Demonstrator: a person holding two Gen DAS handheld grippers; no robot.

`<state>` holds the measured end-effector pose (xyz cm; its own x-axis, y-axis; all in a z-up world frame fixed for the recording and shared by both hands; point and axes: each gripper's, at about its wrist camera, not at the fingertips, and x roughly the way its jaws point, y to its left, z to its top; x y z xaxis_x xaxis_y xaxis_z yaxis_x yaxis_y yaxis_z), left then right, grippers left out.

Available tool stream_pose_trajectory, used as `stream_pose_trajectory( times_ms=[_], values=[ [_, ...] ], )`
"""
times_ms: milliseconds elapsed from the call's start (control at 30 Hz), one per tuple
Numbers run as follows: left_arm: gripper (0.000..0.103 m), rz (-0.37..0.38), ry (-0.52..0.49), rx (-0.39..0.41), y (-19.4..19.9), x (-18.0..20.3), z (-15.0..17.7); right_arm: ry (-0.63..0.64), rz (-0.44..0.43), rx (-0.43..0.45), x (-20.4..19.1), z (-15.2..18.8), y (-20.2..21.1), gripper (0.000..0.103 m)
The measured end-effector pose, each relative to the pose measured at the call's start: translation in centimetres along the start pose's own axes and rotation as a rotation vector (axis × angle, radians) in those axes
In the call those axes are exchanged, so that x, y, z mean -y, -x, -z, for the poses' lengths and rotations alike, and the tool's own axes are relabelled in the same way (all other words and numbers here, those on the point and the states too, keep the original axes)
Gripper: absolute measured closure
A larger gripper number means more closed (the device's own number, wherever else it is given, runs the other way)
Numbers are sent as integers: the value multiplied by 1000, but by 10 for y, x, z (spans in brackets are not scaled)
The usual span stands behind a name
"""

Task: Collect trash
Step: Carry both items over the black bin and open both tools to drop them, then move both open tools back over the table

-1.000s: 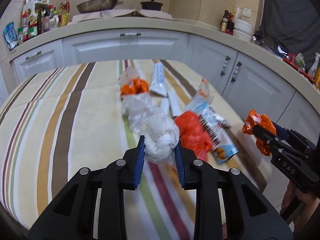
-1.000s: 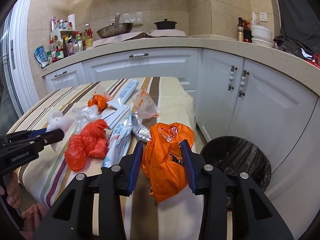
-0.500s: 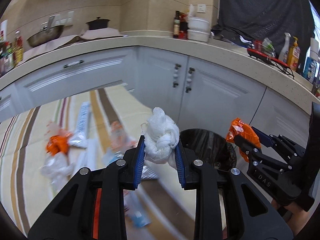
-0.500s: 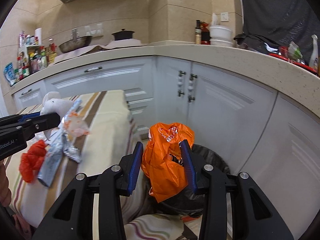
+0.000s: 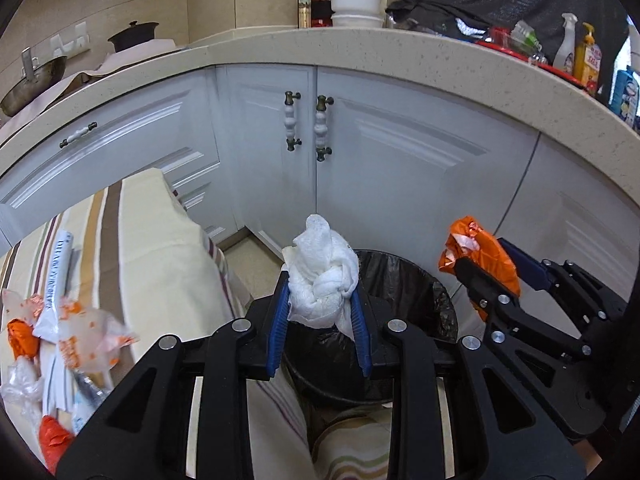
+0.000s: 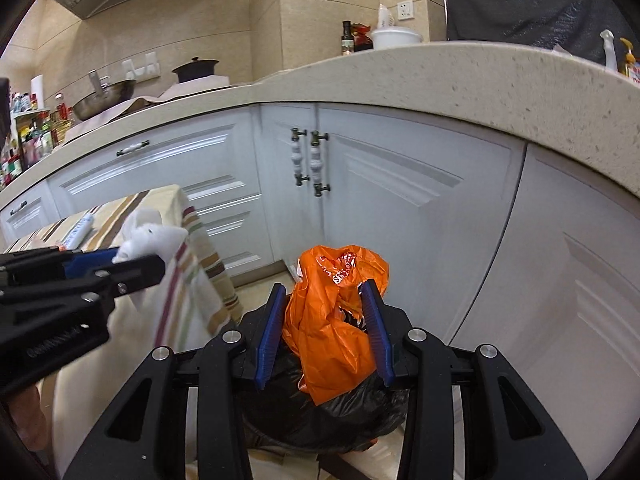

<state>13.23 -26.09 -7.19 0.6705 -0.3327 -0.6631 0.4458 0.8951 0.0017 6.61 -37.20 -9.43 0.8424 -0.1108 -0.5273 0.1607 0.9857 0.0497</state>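
White wad [image 5: 322, 280], orange bag [image 6: 332, 320], black bin liner [image 5: 408, 292], blue pads [image 5: 277, 328], striped cream tablecloth [image 5: 152, 240], white cabinets [image 5: 400, 160].

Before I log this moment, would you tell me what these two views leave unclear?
- Black trash bin contents: both wrist views, hidden by the gripper bodies, white wad and orange bag.
- Table litter: left wrist view, blurred and cut by the edge.
- Bottle labels: too small.

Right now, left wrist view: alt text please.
The left gripper clamps a knotted white rag above a black-lined trash bin. At right, the right gripper holds an orange plastic bag; more wrappers lie on the striped tablecloth at left.
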Motion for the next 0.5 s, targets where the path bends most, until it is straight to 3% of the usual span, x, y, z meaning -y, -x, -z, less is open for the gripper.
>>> stream_pose_trajectory(
  times_ms=[67,133,233,500],
  values=[
    [70,-26,-7,-10,-16,5,-4,-7,-4,-8,7,-1,-9,59],
    [48,-45,-1,-40,-31,7,-6,-25,0,-11,14,0,-19,43],
    [44,-27,48,-64,-39,1,-10,-50,8,-18,22,2,-26,40],
    [42,-45,30,-24,-14,-12,-9,-55,13,-9,18,2,-12,39]
  ],
)
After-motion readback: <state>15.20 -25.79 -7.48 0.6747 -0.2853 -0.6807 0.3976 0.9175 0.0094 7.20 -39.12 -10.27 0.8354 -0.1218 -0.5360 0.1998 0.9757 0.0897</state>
